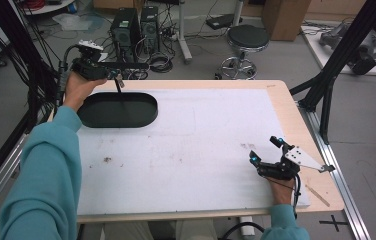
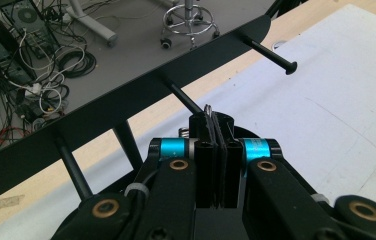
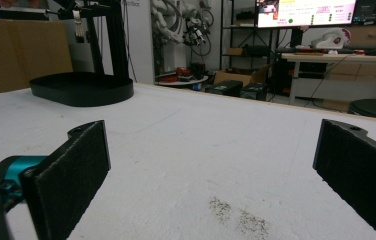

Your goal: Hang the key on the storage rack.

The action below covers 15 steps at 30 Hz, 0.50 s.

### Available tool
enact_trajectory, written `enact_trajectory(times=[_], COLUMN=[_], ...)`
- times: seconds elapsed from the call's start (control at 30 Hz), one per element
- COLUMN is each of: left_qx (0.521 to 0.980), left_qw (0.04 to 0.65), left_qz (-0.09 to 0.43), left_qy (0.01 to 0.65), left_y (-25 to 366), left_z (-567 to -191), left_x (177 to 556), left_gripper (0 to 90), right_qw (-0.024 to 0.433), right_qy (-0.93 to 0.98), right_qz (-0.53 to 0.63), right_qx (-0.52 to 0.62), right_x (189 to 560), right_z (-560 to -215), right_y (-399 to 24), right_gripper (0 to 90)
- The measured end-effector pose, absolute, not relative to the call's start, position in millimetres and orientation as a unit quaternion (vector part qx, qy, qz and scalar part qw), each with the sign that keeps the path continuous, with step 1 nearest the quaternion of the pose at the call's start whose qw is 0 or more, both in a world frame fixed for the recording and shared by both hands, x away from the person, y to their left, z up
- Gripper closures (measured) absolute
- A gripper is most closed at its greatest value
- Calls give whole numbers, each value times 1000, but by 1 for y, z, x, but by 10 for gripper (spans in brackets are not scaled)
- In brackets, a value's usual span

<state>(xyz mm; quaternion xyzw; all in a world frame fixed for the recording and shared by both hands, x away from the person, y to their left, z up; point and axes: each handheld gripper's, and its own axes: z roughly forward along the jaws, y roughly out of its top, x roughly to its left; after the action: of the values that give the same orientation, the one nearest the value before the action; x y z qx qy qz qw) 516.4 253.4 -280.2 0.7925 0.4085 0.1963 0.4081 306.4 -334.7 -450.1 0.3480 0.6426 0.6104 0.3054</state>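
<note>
Jaws of the left gripper (image 2: pixel 215 131) are pressed together on a small metal ring (image 2: pixel 208 108), held up beside the black rack (image 1: pixel 121 65) with its pegs, which stands on the oval black tray (image 1: pixel 117 110) at the table's far left corner. Across the white table cover (image 1: pixel 191 135), the right gripper (image 1: pixel 264 150) rests near the right edge, jaws spread wide, holding nothing.

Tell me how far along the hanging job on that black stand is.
Done: the left gripper has a small metal loop clamped, up at the stand's bar. In hand: loop at the middle peg's tip. Left, probably: slipping it on, letting go. The right gripper rests open.
</note>
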Motion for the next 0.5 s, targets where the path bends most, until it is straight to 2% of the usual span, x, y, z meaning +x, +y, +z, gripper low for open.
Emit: enact_trajectory(times=[0.5], left_qx=[795], left_qw=[407], left_qz=[192], left_qy=[406], left_y=[255], left_z=[-279], left_x=[515], left_gripper=[882], right_qw=[307], right_qy=[643], right_qz=[609], right_qx=[348], right_x=[306], right_z=[-450], right_y=[-335], right_gripper=[8])
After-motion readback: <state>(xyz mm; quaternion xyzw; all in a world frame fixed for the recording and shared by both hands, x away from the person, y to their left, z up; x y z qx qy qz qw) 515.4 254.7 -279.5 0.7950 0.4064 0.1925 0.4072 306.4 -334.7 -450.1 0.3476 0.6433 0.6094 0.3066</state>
